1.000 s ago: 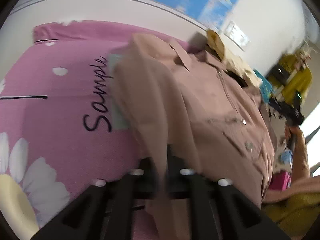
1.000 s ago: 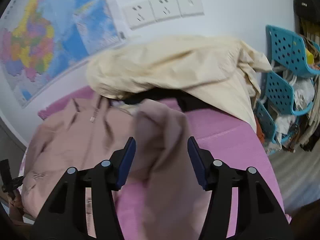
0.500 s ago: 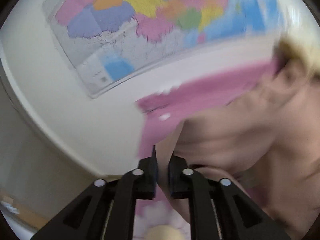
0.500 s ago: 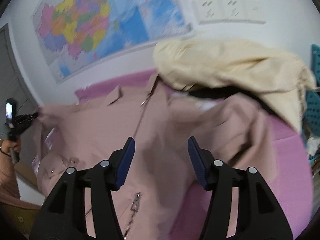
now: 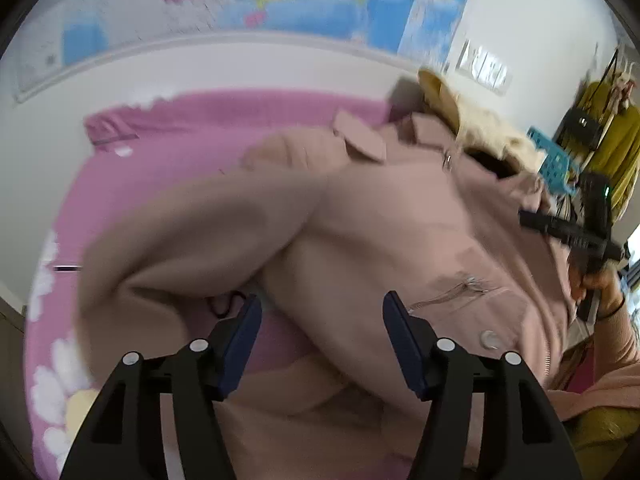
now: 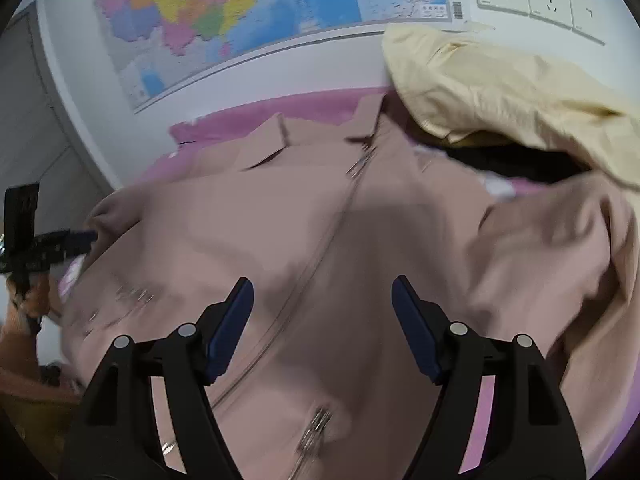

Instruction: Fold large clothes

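Looking at this dusty-pink zip jacket (image 6: 320, 216), it's sprawled front-up across the pink bedspread (image 5: 200, 120), collar toward the wall with the map (image 6: 240, 8), and a cream garment (image 6: 500, 92) heaped right beside its collar end.

Both tongs are empty right now. The left gripper (image 5: 320, 336) has its jaws opening, nothing pinched between them, just hanging over a rumpled sleeve (image 5: 192, 240) that's bunched up on that side. The right gripper (image 6: 322, 320) is opening too, hovering over the zipper (image 6: 320, 264) line with no cloth in the pads.

Handling-wise, I'd guess this thing is soft and floppy but a bit weighty for a shirt: thick cloth, metal zip, snaps, chest pockets. It'll sag and drag rather than float, and a single-layer pinch probably slips or just stretches a corner. The zipper is the only stiff-ish bit.

If it were me I'd grab at the seams: shoulder or cuff for the sleeves, hem corners for the body fold. Avoid pinching on the zip teeth, pads won't seat well there.
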{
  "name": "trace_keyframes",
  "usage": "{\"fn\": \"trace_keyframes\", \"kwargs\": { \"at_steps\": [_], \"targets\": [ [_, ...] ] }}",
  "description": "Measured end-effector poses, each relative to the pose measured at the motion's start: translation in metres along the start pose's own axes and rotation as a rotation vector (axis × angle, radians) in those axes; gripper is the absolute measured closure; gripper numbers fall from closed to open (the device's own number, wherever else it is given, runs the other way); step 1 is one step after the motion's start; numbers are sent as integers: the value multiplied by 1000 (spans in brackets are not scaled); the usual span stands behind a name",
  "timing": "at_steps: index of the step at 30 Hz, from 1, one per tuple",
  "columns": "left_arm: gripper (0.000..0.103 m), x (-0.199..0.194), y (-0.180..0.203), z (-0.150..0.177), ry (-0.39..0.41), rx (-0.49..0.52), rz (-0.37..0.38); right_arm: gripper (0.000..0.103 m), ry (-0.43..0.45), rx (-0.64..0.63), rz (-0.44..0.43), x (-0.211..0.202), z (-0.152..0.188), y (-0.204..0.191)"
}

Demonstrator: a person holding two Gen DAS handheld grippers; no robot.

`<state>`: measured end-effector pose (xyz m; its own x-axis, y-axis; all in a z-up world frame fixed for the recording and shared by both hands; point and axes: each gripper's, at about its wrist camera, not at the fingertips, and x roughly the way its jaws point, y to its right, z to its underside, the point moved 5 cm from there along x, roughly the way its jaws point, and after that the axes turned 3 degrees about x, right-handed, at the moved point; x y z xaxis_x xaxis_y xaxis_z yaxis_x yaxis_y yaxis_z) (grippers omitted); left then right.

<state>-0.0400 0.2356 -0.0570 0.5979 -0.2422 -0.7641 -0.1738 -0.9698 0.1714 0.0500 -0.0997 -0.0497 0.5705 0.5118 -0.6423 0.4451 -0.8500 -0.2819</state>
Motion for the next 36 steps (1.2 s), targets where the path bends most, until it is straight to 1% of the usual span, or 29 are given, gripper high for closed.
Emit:
{"fn": "trace_keyframes", "kwargs": {
  "at_steps": [2,3,5,6,7,9,11,12,13,14,15,16,17,18,19,21,23,24,25,26,27,28,29,30,32,33,34,35,36],
  "targets": [
    [42,25,-8,-7,-59,-41,2,32,0,15,15,11,-13,6],
    [42,33,-11,-11,-70,-55,4,32,-4,13,27,20,-23,8],
    [41,49,-22,-17,-93,-95,-5,31,10,0,84,34,-41,14],
    [41,56,-26,-18,-103,-110,-7,30,3,4,92,42,-51,18],
    [40,62,-30,-21,-109,-128,0,30,-4,21,87,50,-59,23],
    [37,70,-38,-31,-102,-155,-4,30,-17,37,117,66,-76,33],
    [37,76,-43,-38,-91,-178,-2,31,-44,53,118,83,-86,42],
    [38,79,-47,-42,-84,-194,-1,39,-64,73,108,94,-90,46],
    [51,82,-50,-45,-68,-213,4,60,-78,78,91,100,-91,47],
    [69,84,-51,-49,-53,-223,4,73,-105,77,60,110,-92,45],
    [76,85,-54,-51,-45,-234,4,87,-123,71,54,118,-93,42],
    [85,83,-59,-55,-26,-261,13,93,-129,50,62,121,-94,38],
    [88,81,-62,-59,-8,-282,14,98,-120,21,76,123,-96,32],
    [91,77,-66,-63,12,-291,3,98,-104,3,78,123,-100,26],
    [93,71,-70,-68,39,-284,-31,99,-84,-3,66,122,-105,20],
    [95,56,-81,-78,85,-273,-108,99,-30,-23,36,117,-120,7],
    [96,44,-91,-86,115,-276,-157,99,3,-52,19,117,-132,-5],
    [96,38,-96,-90,129,-275,-178,99,4,-60,5,121,-136,-12],
    [96,34,-100,-92,134,-270,-179,95,-15,-76,1,127,-135,-16],
    [96,34,-101,-90,121,-258,-161,91,-67,-102,10,137,-131,-17],
    [95,37,-99,-88,94,-234,-159,77,-118,-114,45,145,-123,-13],
    [90,45,-95,-83,41,-178,-196,62,-143,-126,59,144,-116,-7],
    [88,47,-88,-77,5,-109,-238,58,-147,-128,51,139,-112,-2],
    [87,45,-76,-71,-2,-21,-242,56,-136,-115,40,129,-110,6],
    [81,32,-59,-66,31,81,-214,51,-97,-74,-1,105,-111,24],
    [73,18,-50,-67,66,118,-157,44,-74,-51,4,93,-113,36],
    [67,9,-44,-72,99,129,-125,43,-61,-39,20,85,-115,46],
    [63,-3,-38,-80,148,139,-90,43,-55,-29,38,81,-118,54],
    [62,-7,-34,-87,173,145,-69,46,-55,-8,44,80,-121,65]
  ]
}}
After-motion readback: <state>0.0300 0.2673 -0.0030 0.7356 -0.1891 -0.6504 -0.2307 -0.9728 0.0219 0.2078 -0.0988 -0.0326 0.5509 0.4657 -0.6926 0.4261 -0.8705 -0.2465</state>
